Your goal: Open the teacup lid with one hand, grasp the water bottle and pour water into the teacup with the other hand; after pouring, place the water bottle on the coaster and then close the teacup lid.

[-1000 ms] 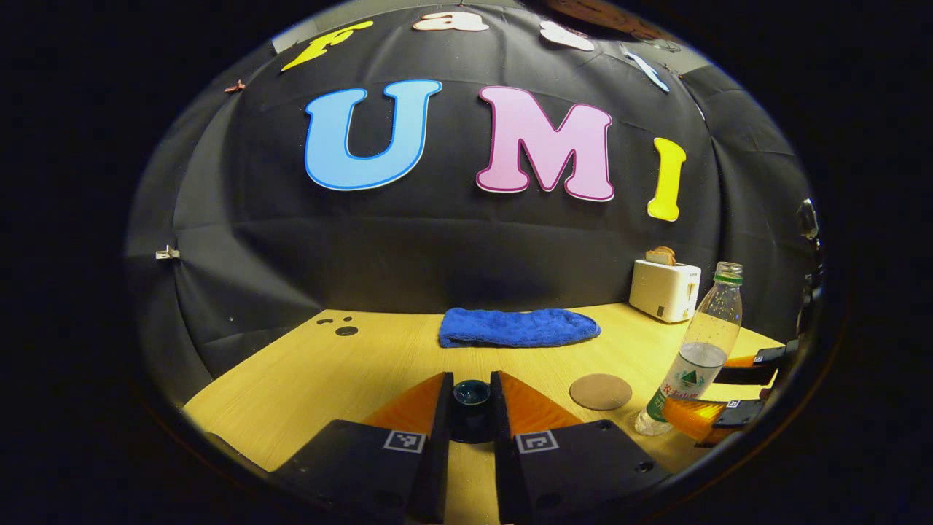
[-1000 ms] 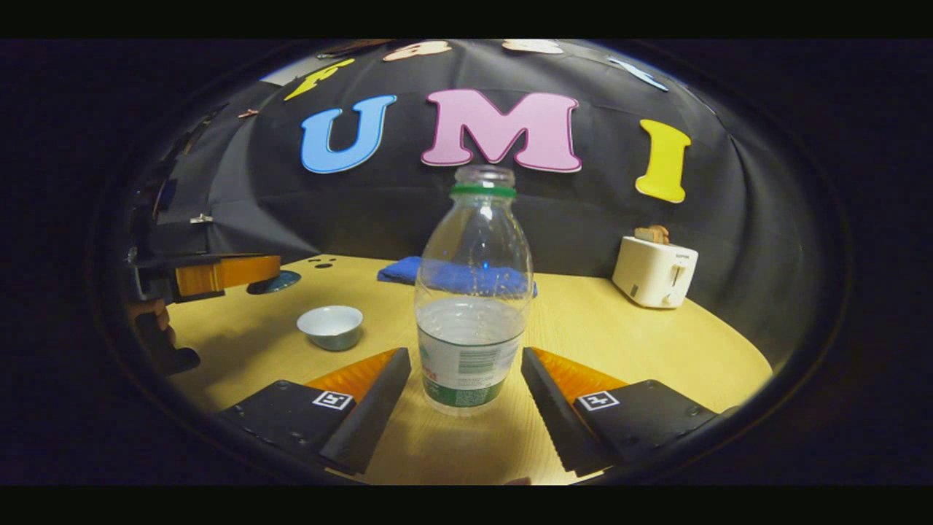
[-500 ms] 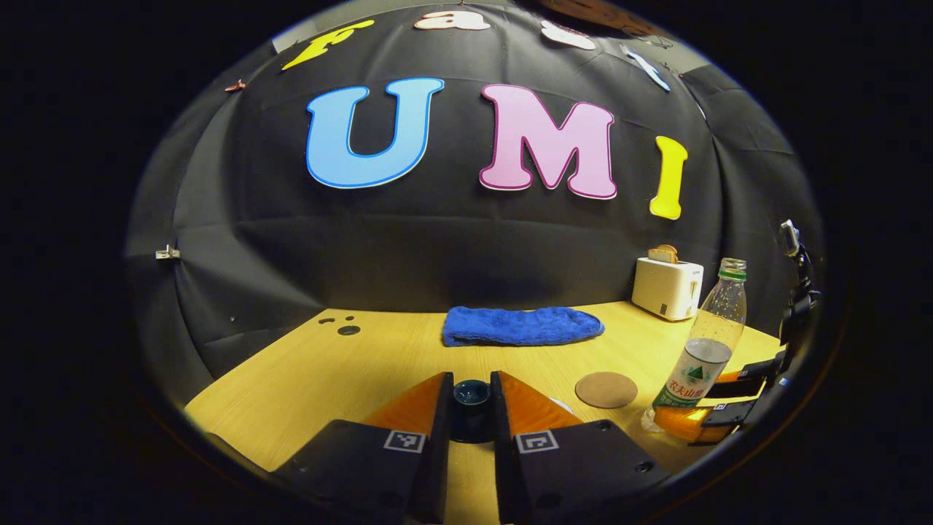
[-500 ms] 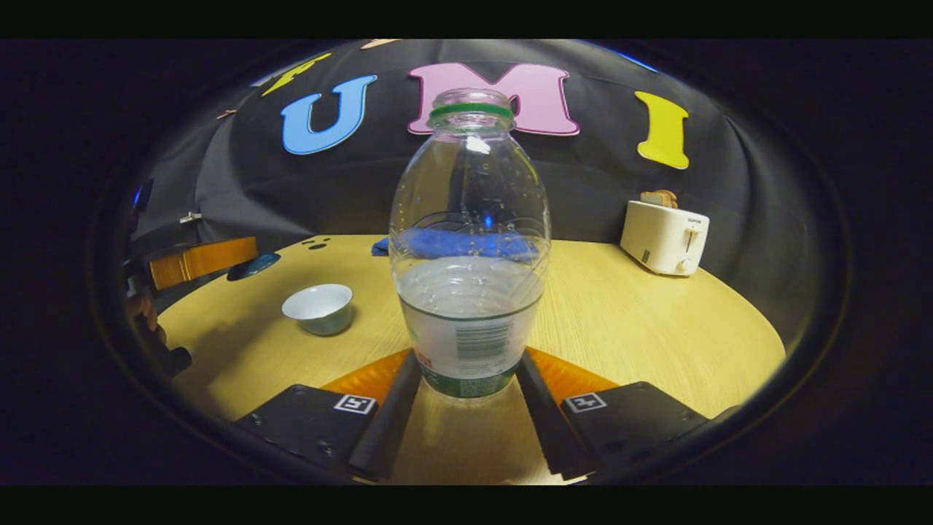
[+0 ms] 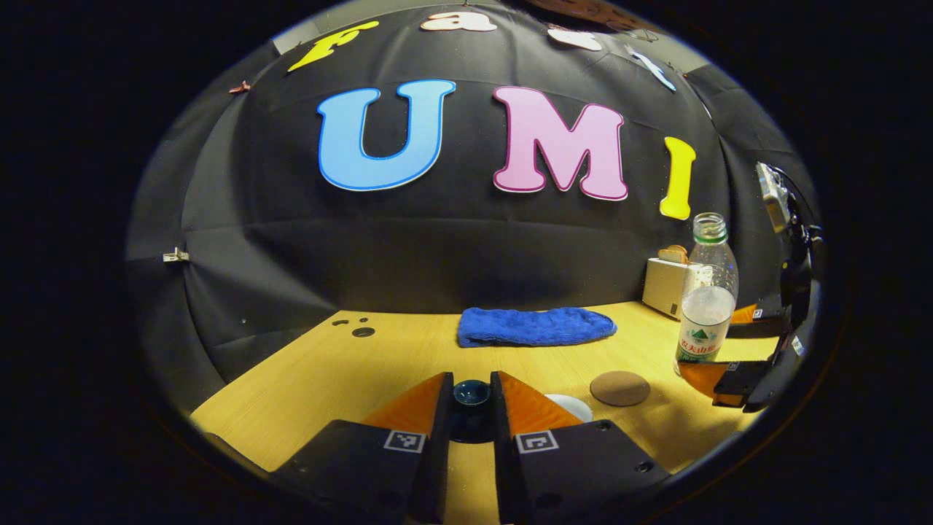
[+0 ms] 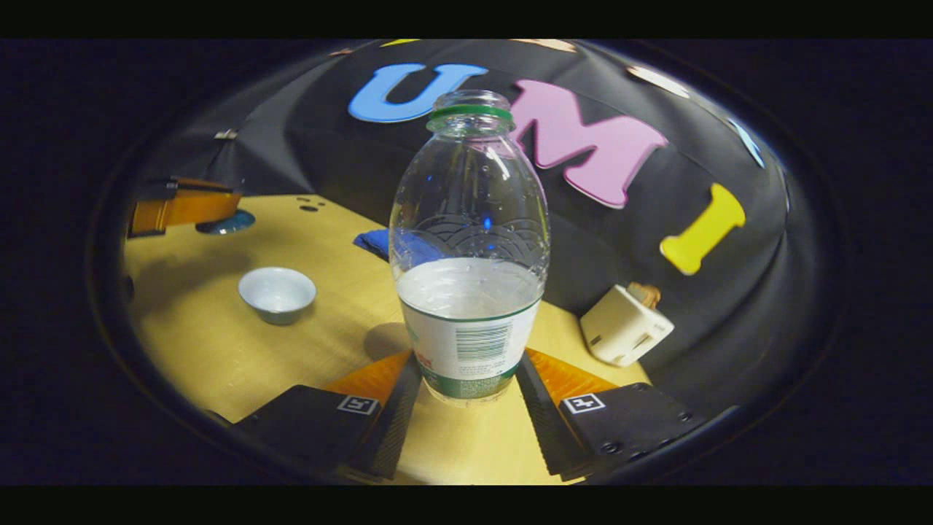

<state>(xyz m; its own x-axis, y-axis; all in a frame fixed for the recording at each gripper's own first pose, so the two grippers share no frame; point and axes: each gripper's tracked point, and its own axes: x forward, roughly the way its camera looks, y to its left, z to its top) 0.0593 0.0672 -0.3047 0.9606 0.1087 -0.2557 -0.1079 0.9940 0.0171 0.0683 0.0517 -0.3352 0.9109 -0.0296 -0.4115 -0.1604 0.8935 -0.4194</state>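
Bottle (image 6: 469, 248) sits clamped in the right claw (image 6: 466, 379), lifted off the tabletop (image 6: 219, 343). Carry it over the open teacup (image 6: 277, 293) and tilt slowly. Left claw (image 5: 470, 415) grips the lid (image 5: 471, 396) clear of the cup.

No wording could be read: the water bottle (image 6: 468, 248) carried a label with a barcode and tiny illegible print, and each gripper bore square black-and-white markers.

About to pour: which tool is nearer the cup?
Left. The left tool, holding the lid, hovers just behind the cup; the right tool, gripping the bottle, is farther off.
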